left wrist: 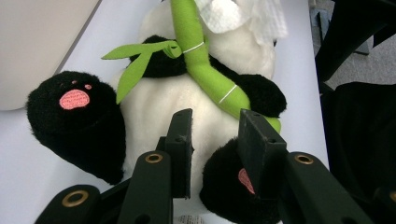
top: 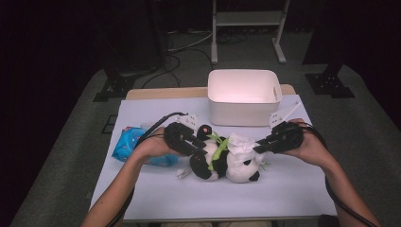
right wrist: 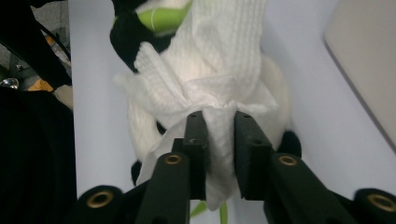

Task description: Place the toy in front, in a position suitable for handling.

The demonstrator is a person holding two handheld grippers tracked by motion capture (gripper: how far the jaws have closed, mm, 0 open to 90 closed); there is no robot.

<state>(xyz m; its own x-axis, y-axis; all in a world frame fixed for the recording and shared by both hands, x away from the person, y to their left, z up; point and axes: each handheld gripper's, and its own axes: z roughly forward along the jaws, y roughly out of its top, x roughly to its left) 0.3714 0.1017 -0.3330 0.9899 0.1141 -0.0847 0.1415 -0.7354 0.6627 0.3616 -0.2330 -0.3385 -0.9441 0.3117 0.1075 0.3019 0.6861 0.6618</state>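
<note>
High view: the plush panda [top: 227,161] lies on its back near the middle of the white table [top: 283,189], in front of the white bin [top: 243,97], with a blue wipe pack [top: 130,144] off to its left. My left gripper [top: 191,142] presses on the panda's belly, jaws narrow. In the left gripper view the pads pinch a little fur beside the green bamboo stalk [left wrist: 205,65].

My right gripper [top: 265,144] holds a white wipe [right wrist: 215,84] bunched on the panda's head, jaws narrow around the tissue.

Risks: the clamped fold looks thin, so a hard stroke could pull the wipe free or tear it. The left hold is shallow, and the panda may slide or roll. The wipe may snag on the bamboo leaves [left wrist: 140,56].
</note>
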